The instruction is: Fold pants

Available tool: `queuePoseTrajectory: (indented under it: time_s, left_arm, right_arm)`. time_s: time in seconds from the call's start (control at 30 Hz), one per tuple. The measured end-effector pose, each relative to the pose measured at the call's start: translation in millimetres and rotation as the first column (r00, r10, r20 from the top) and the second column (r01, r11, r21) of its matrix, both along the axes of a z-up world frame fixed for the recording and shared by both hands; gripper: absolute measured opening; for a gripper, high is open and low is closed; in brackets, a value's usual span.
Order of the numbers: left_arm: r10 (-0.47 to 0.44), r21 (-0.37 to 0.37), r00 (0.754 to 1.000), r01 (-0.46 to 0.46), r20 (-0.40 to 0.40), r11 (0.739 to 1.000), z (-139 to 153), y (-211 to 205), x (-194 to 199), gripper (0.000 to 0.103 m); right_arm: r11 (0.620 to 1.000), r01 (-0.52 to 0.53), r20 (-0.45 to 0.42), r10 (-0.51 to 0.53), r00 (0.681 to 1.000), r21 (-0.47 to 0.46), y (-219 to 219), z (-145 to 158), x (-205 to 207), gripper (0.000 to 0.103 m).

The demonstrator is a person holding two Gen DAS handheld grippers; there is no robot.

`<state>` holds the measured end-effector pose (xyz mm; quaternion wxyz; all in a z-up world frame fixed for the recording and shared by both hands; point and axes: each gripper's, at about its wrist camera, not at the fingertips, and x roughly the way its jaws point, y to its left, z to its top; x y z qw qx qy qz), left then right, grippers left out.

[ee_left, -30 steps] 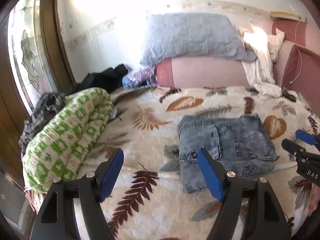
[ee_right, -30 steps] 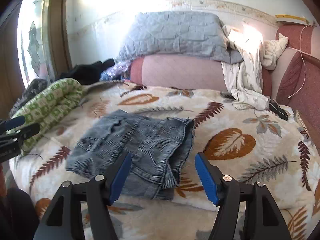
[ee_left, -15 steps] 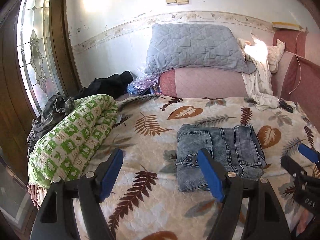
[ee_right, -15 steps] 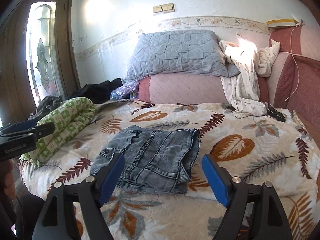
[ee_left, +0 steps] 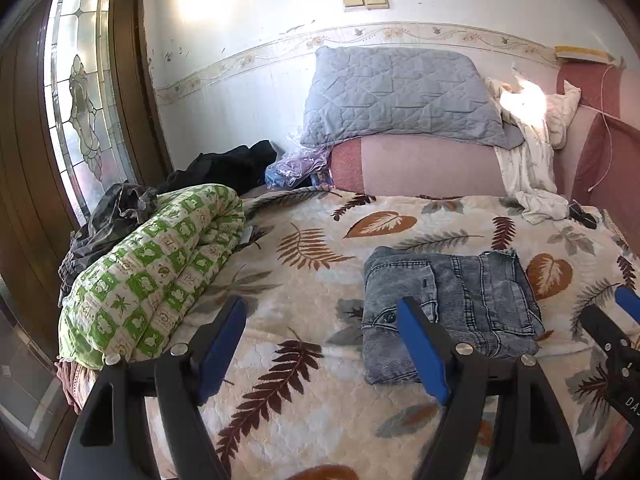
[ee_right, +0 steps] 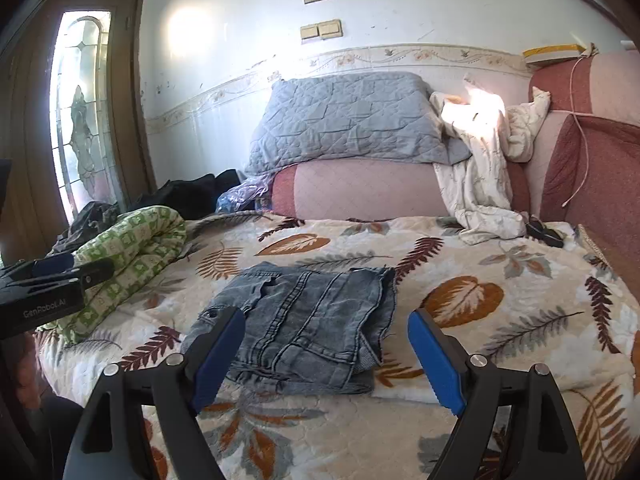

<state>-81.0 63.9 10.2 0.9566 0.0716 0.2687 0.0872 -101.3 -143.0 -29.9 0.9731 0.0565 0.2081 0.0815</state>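
The grey denim pants (ee_left: 452,308) lie folded into a compact rectangle on the leaf-patterned bedspread (ee_left: 308,280); they also show in the right wrist view (ee_right: 304,320). My left gripper (ee_left: 320,340) is open and empty, held back from the bed with the pants just past its right finger. My right gripper (ee_right: 326,344) is open and empty, hovering short of the pants' near edge. Each gripper shows at the edge of the other's view.
A rolled green-and-white quilt (ee_left: 148,276) lies along the bed's left side. A grey pillow (ee_left: 396,96) rests on the pink headboard cushion (ee_left: 420,164), with a white cloth (ee_right: 480,168) draped at right. Dark clothes (ee_left: 228,168) sit by the glass door (ee_left: 80,120).
Both grippers have pulled back and up from the bed, so the folded pants look smaller and farther away. Both stay open and empty.
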Motion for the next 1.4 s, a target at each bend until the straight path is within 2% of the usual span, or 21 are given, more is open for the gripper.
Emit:
queuePoseTrajectory:
  time_s: [0.27,1.4]
  left_arm:
    - [0.011,0.009,1.000,-0.011,0.010,1.000,-1,2,-1,0.078]
    - [0.098,-0.023,0.995,-0.098,-0.004,0.995,-16,28,5,0.079]
  right_arm:
    - [0.999,0.013,0.022,-0.013,1.000,-0.030,2,0,0,0.089]
    - [0.997,0.004,0.002,-0.003,1.000,-0.077,12,-9,6,0.089]
